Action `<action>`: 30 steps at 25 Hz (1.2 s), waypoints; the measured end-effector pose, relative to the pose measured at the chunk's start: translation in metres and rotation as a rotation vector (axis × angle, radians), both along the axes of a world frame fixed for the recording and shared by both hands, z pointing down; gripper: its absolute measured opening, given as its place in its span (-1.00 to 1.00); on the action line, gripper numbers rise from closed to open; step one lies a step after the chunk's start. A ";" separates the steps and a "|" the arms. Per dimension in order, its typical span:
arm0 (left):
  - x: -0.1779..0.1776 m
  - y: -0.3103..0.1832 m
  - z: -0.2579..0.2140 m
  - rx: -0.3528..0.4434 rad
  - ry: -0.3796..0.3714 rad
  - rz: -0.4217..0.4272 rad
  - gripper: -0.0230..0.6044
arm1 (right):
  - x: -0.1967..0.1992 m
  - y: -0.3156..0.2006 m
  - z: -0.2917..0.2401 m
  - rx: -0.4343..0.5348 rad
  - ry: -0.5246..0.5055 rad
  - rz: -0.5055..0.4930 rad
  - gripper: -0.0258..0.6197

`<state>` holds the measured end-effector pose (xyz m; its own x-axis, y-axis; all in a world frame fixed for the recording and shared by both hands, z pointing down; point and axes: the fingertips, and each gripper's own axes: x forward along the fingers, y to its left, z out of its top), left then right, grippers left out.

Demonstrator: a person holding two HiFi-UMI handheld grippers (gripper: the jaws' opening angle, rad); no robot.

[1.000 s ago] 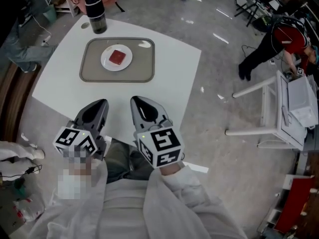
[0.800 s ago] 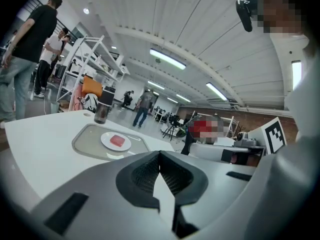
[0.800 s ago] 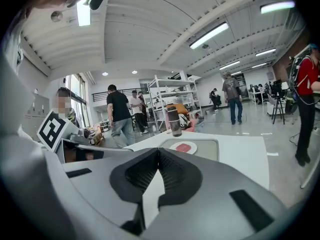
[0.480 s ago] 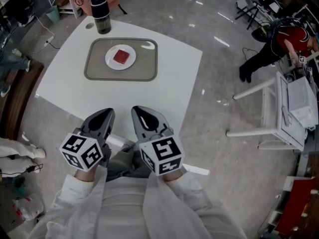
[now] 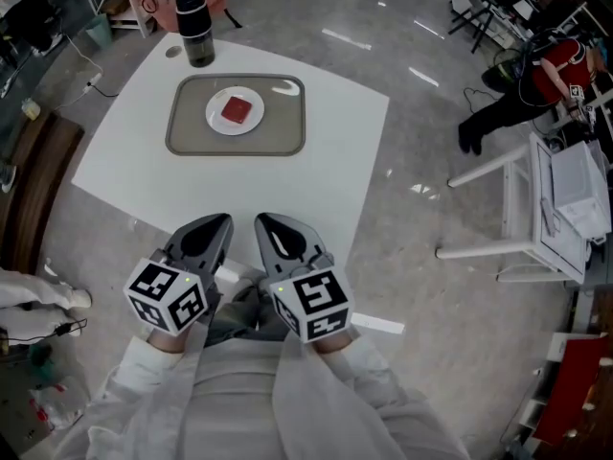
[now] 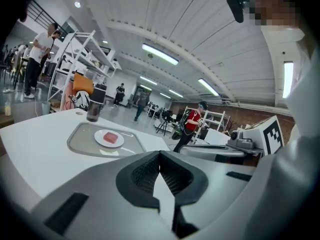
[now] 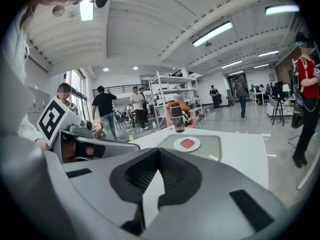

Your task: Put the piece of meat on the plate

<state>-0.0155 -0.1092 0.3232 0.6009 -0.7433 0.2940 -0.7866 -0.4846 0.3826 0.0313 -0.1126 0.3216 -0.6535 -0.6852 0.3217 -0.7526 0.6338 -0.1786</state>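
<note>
A red piece of meat (image 5: 236,111) lies on a small white plate (image 5: 222,123), which sits on a grey tray (image 5: 283,127) at the far side of the white table (image 5: 316,171). Both grippers hover side by side over the table's near edge, well short of the tray. My left gripper (image 5: 218,222) is shut with nothing in it, and so is my right gripper (image 5: 266,221). The left gripper view shows the shut left gripper (image 6: 160,154) with the meat (image 6: 110,136) far ahead to its left. The right gripper view shows the shut right gripper (image 7: 159,151) pointing toward the meat (image 7: 187,143).
A dark bottle (image 5: 197,27) stands at the table's far edge, just beyond the tray. A person in red (image 5: 536,80) bends by a white rack (image 5: 560,204) on the right. Several people stand in the background of the gripper views. Cables and bags lie on the floor at left.
Both grippers have drawn back toward the person's body, away from the tray. Meat, plate and tray lie as before.
</note>
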 end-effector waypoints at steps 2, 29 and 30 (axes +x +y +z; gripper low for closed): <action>-0.001 0.003 0.001 -0.003 0.000 0.003 -0.90 | -0.005 0.003 0.000 -0.004 -0.008 -0.010 -0.87; -0.003 0.014 -0.002 0.011 -0.037 0.023 -0.90 | 0.005 0.008 -0.011 0.021 0.016 -0.003 -0.87; -0.003 0.015 -0.001 0.009 -0.036 0.021 -0.90 | 0.007 0.008 -0.009 0.012 0.023 0.003 -0.87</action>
<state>-0.0182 -0.0943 0.3219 0.6058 -0.7333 0.3088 -0.7892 -0.5046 0.3501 0.0387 -0.1044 0.3129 -0.6438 -0.6913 0.3282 -0.7585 0.6333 -0.1539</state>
